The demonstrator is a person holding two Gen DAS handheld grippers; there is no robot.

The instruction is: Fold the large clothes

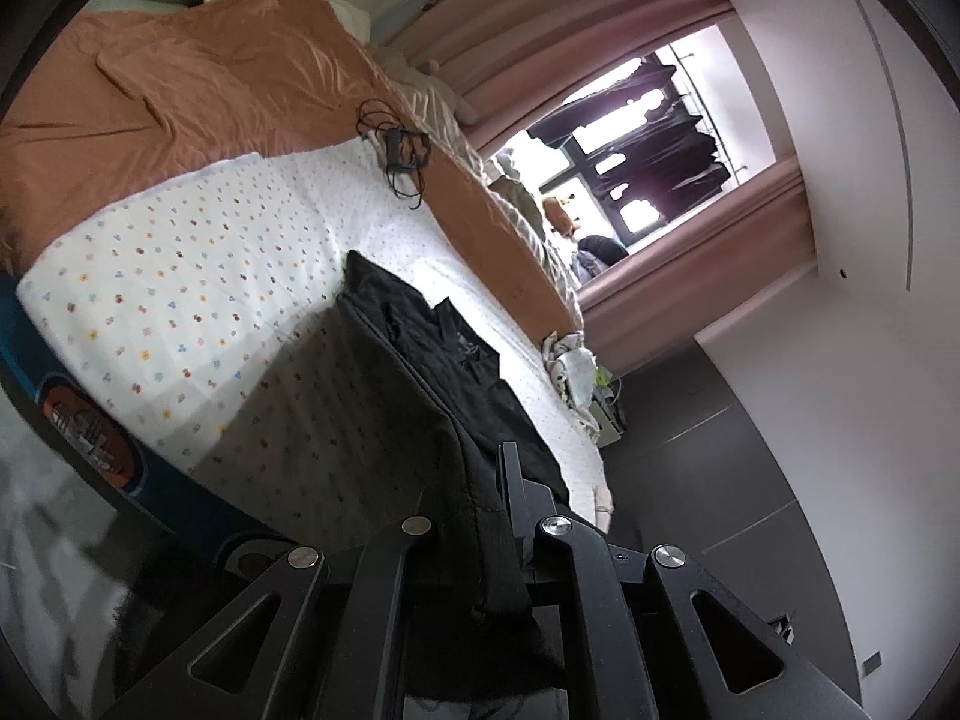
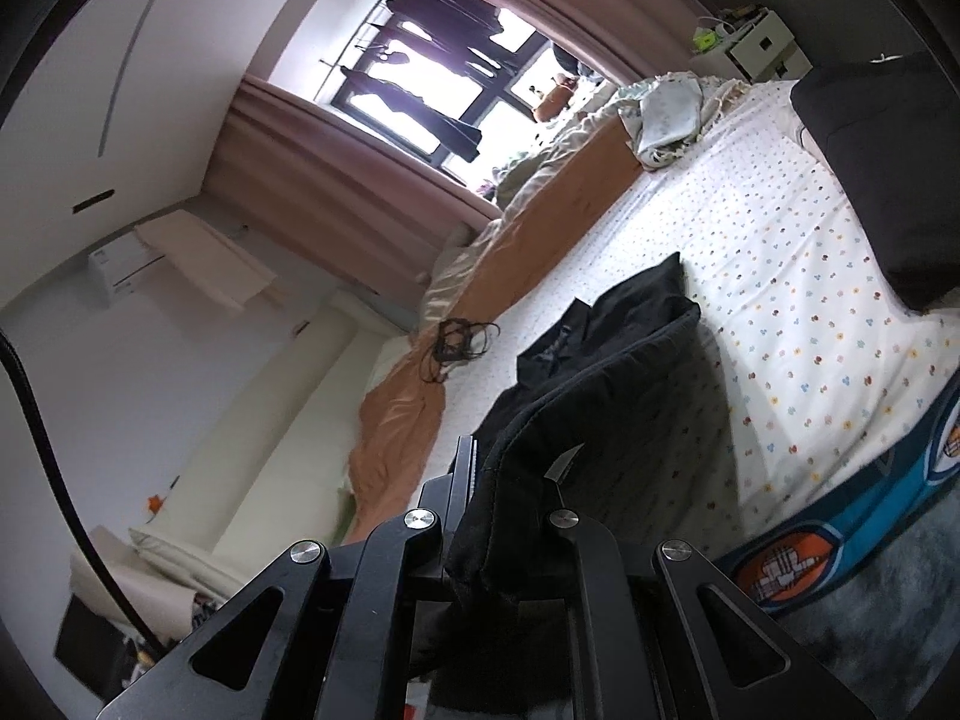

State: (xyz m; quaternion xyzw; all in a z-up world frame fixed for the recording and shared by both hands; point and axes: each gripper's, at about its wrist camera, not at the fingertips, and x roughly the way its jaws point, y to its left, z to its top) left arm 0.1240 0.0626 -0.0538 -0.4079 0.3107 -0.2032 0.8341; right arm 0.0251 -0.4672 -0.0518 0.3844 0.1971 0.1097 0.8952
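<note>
Both grippers, left (image 1: 480,498) and right (image 2: 510,492), are pinched on the near hem of a black garment (image 1: 414,324), so it is kept taut. Its far part is laid on the bed (image 1: 180,276), presumably for an even fold

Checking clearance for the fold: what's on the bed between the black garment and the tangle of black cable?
Only bare dotted sheet lies between the black garment and the cable tangle; the right wrist view shows it best.

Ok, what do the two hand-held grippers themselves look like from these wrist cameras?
Both look alike: the left hand-held gripper and right hand-held gripper are matte black linkage frames with triangular cut-outs, round silver pivot bolts and flat, narrow black fingers. A black cable curves along the right view's edge. No markings or sleeves are visible.
</note>
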